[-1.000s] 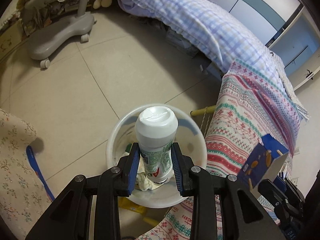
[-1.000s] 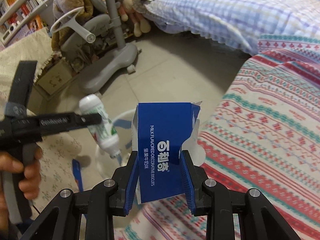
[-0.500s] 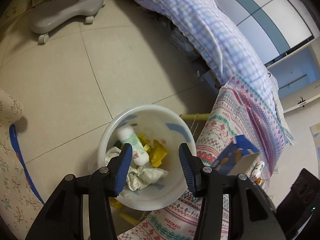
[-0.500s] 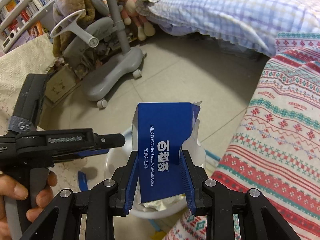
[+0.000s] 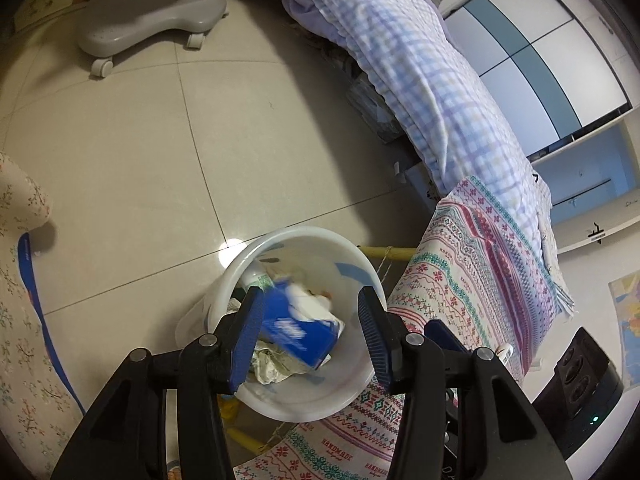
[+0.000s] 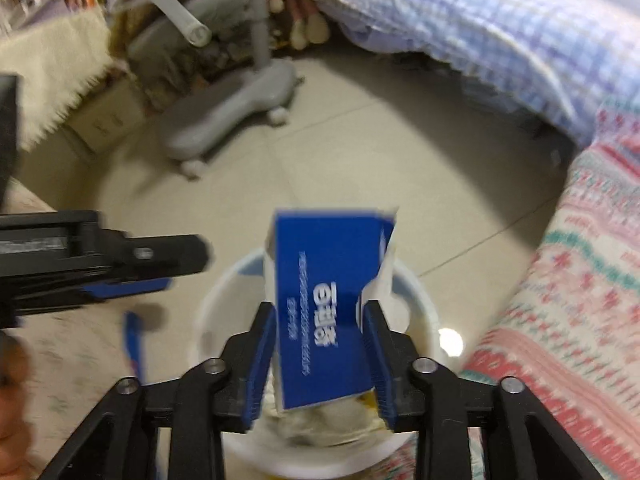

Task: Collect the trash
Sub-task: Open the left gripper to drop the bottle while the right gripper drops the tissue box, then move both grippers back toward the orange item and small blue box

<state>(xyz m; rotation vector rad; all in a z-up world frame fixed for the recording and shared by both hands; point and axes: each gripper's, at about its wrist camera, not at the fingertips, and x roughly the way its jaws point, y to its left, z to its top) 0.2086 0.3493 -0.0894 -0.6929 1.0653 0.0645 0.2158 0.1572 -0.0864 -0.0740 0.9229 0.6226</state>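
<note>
The left hand-held gripper hangs wide apart and empty right over the white bin on the floor, placed so that anything let go lands inside. A white bottle lies in there among crumpled wrappers. The right hand-held gripper has the blue biscuit box standing between its fingers above the same bin. That view is smeared, and from the left side the box looks tipped down into the bin, so I cannot tell whether it is gripped or dropping.
</note>
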